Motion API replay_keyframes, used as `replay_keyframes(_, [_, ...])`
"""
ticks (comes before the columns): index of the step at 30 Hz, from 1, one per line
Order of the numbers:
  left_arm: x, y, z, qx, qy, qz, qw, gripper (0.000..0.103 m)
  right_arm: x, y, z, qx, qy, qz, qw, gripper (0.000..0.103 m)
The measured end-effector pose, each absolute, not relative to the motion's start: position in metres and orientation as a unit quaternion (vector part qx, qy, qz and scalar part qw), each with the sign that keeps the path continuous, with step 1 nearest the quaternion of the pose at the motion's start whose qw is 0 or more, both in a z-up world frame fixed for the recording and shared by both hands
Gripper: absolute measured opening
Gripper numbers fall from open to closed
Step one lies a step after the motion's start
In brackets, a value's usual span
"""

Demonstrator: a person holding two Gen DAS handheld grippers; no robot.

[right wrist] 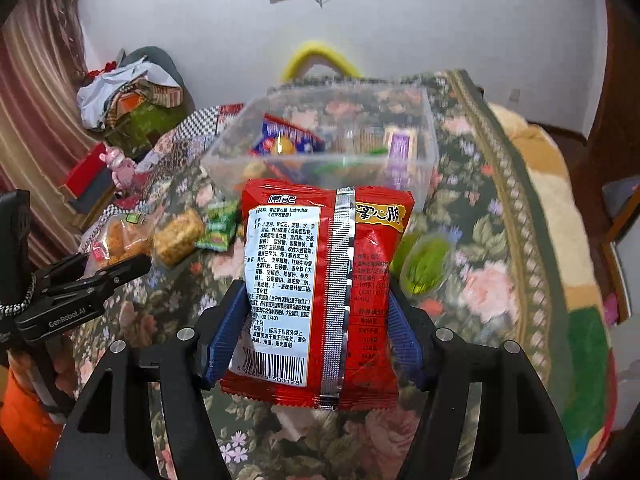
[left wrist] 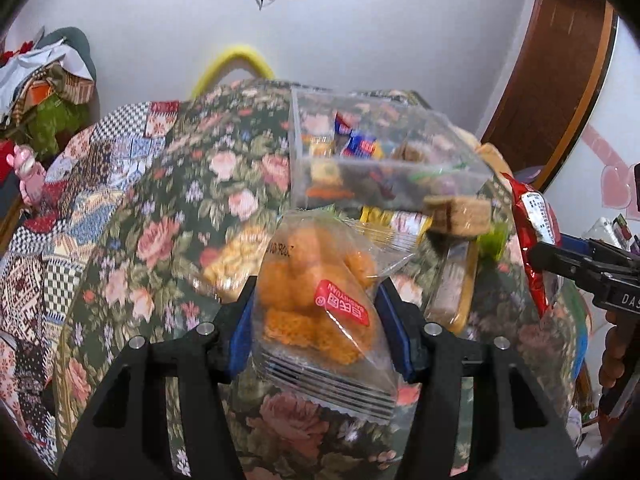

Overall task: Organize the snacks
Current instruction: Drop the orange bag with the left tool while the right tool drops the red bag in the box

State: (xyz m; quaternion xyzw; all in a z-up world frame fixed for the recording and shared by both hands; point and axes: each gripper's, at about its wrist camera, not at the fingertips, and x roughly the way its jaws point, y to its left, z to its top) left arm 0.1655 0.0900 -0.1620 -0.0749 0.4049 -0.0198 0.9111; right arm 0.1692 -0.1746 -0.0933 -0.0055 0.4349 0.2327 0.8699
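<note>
Clear crinkled plastic is filling the middle of the left wrist view: a see-through packet of orange fried snacks [left wrist: 320, 300] is sitting between the blue pads [left wrist: 394, 336] of the left gripper [left wrist: 316, 332], which is pinching it from both sides and holding it above the floral cloth [left wrist: 168, 240]. In the right wrist view the right gripper [right wrist: 316, 336] is clamping a red noodle-snack bag [right wrist: 324, 292] by its two edges, the white ingredient label and silver back seam facing the camera, the bag standing upright in the frame's centre.

Beyond both packets, toward the top centre of each view, a clear plastic box [left wrist: 384, 168] is resting on the cloth, already holding several small wrapped sweets and bars. Just in front of the box, loose items are lying on the cloth: a brown square cake [left wrist: 460, 216], a yellow wrapper [left wrist: 396, 220] and a green packet [right wrist: 218, 226].

At the right edge of the left view the other gripper is showing with the red bag; at the left edge of the right view the orange packet is showing likewise.
</note>
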Motion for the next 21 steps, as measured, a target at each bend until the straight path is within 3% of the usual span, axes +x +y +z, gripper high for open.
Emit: replay_keyframes(21, [0.26, 0.088, -0.122, -0.082, 0.368, -0.009, 0.926, 0.056, 0.241, -0.158, -0.04, -0.003, 0.346, 0.228, 0.91, 0.064])
